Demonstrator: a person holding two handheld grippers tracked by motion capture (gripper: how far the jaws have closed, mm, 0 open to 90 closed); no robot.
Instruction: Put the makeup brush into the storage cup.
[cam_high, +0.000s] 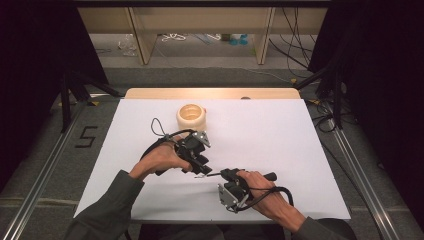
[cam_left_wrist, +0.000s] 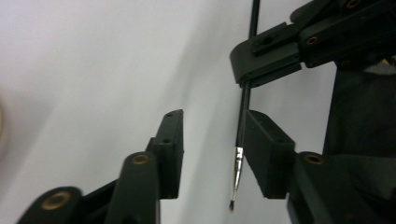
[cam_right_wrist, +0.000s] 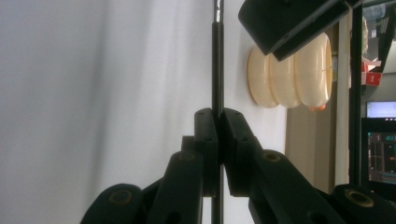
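Thin black paintbrush (cam_left_wrist: 243, 116), with a metal collar and a small dark tip, held above the white table (cam_high: 280, 145) near the middle of its near edge, between the two grippers. Right gripper (cam_right_wrist: 217, 135): jaws clenched on the brush handle, which runs straight up between the pads in the right gripper view; in the high view this gripper (cam_high: 215, 175) points left from the person's right hand (cam_high: 265, 195). Left gripper (cam_left_wrist: 212, 154): jaws released and apart, one pad just beside the brush near its metal collar, the other pad well clear of it; no grip on the brush. In the high view it (cam_high: 200, 167) sits just left of the brush tip, carried by the left hand (cam_high: 160, 157). Cream ribbed pot (cam_high: 191, 117): round, open-topped, upright on the table, toward the far edge and left of centre, apart from both grippers.
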